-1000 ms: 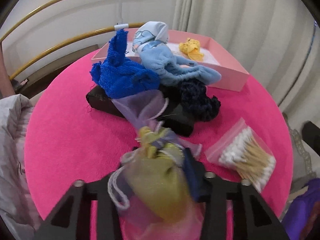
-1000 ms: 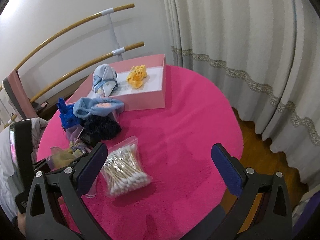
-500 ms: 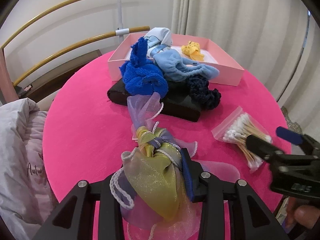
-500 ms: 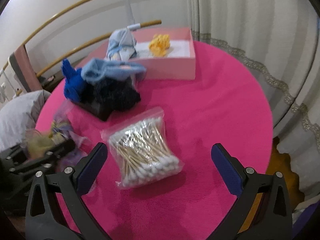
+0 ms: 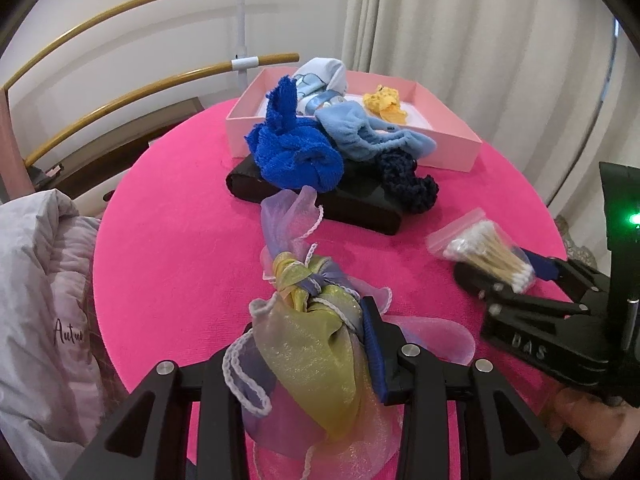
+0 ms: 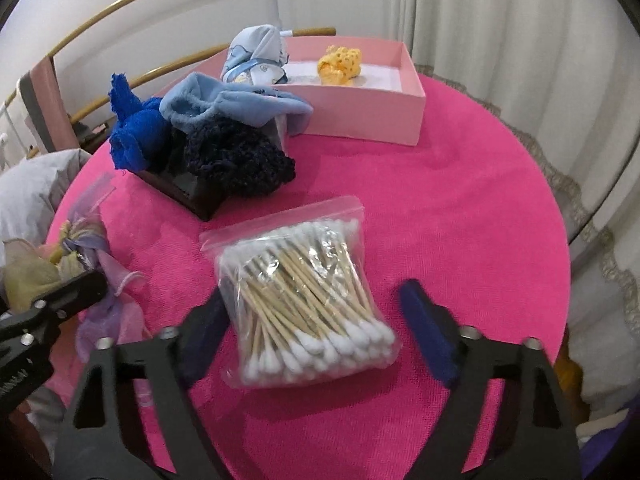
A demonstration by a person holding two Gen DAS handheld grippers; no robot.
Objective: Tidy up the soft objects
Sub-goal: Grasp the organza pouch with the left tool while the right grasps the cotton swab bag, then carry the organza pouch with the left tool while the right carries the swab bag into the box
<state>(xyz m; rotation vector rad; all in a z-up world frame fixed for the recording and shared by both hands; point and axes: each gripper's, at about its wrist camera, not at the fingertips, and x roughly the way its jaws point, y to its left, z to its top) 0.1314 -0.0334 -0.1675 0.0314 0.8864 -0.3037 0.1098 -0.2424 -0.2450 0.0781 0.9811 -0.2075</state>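
Note:
My left gripper [image 5: 304,344] is shut on a bundle of sheer pastel organza bags [image 5: 308,344] at the near edge of the pink round table [image 5: 180,240]. My right gripper [image 6: 316,320] is open, its jaws on either side of a clear zip bag of cotton swabs [image 6: 304,296] that lies on the table; it also shows in the left wrist view [image 5: 484,252]. A royal blue cloth [image 5: 292,148], a light blue fleece piece [image 5: 368,136] and a dark navy knit [image 5: 404,180] lie on a black case [image 5: 360,208].
A pink open box [image 5: 452,136] at the back holds a pale blue printed cloth [image 5: 320,80] and a yellow knit item [image 5: 386,106]. Curved wooden rails [image 5: 120,76] and curtains [image 5: 480,40] stand behind. A grey garment [image 5: 40,300] lies left of the table.
My right gripper has moved forward and down until its open jaws straddle the swab bag. My left gripper, still holding the organza bundle, has pulled back slightly.

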